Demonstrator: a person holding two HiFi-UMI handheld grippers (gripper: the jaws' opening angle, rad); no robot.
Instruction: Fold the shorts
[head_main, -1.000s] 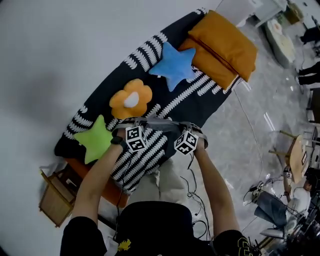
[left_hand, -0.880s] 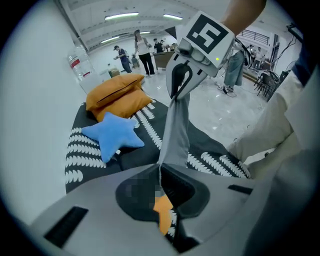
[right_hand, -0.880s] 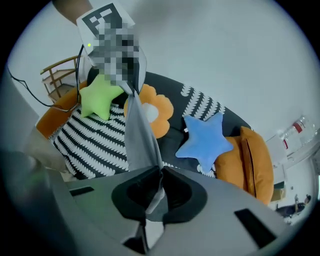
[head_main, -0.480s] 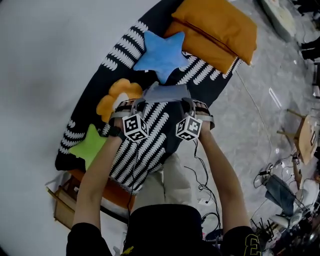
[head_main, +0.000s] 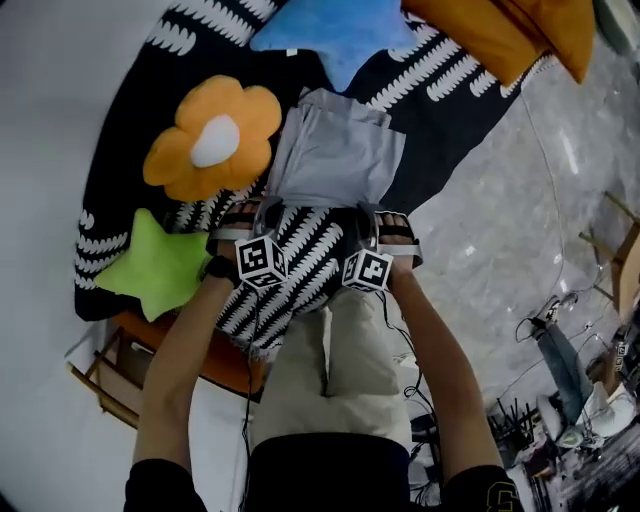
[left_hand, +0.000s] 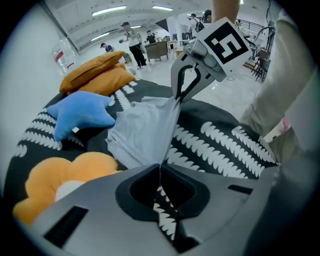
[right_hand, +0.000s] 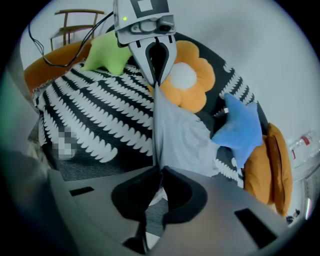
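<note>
The grey shorts (head_main: 335, 150) lie on the black-and-white patterned blanket (head_main: 440, 120), their far end towards the blue star cushion. My left gripper (head_main: 268, 208) is shut on the near left corner of the shorts, and my right gripper (head_main: 362, 212) is shut on the near right corner. In the left gripper view the cloth (left_hand: 142, 132) runs taut from my closed jaws (left_hand: 160, 167) across to the right gripper (left_hand: 179, 97). The right gripper view shows the same edge (right_hand: 180, 137) stretched between its jaws (right_hand: 160, 170) and the left gripper (right_hand: 156, 80).
An orange flower cushion (head_main: 212, 138) lies left of the shorts, a green star cushion (head_main: 160, 268) nearer left, a blue star cushion (head_main: 335, 30) beyond. Orange pillows (head_main: 500, 30) sit far right. A wooden chair (head_main: 100, 375) stands at the lower left; cables lie on the floor at right.
Both grippers have come down together with the shorts' near edge. The shorts, hanging bunched between them before, now lie spread flat on the blanket.
</note>
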